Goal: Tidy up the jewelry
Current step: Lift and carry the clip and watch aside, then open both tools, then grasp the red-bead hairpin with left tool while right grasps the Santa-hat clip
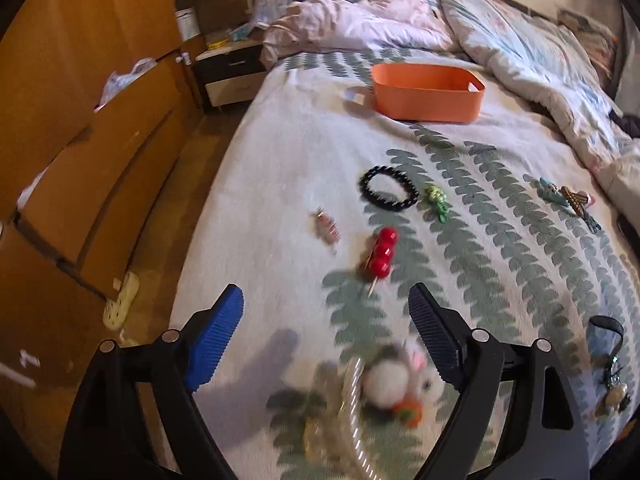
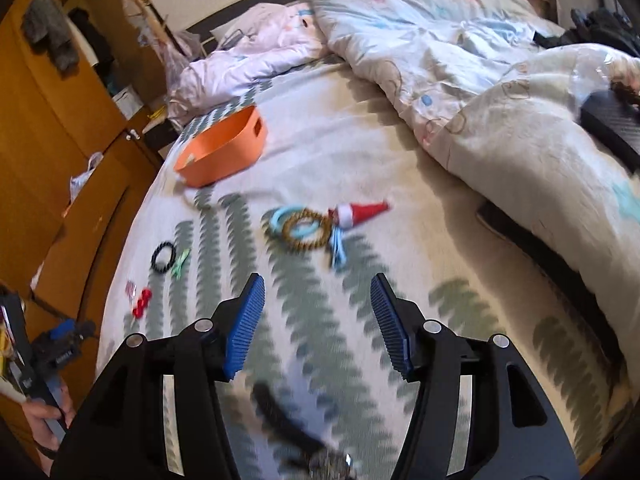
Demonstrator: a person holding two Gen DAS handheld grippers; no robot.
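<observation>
Hanging over the bed, the left claw gapes wide, the right claw half wide, both empty; the orange bin sits at twelve o'clock, black bracelet nearer.

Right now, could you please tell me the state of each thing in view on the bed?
Left gripper: open, holding nothing.
Right gripper: open, holding nothing.
Orange bin: upright on the bedspread, no jewelry visible inside.
Black bead bracelet: lying flat, outside the bin.
Red bead piece: lying loose, outside the bin.
Duvet: crumpled, pushed back.
</observation>
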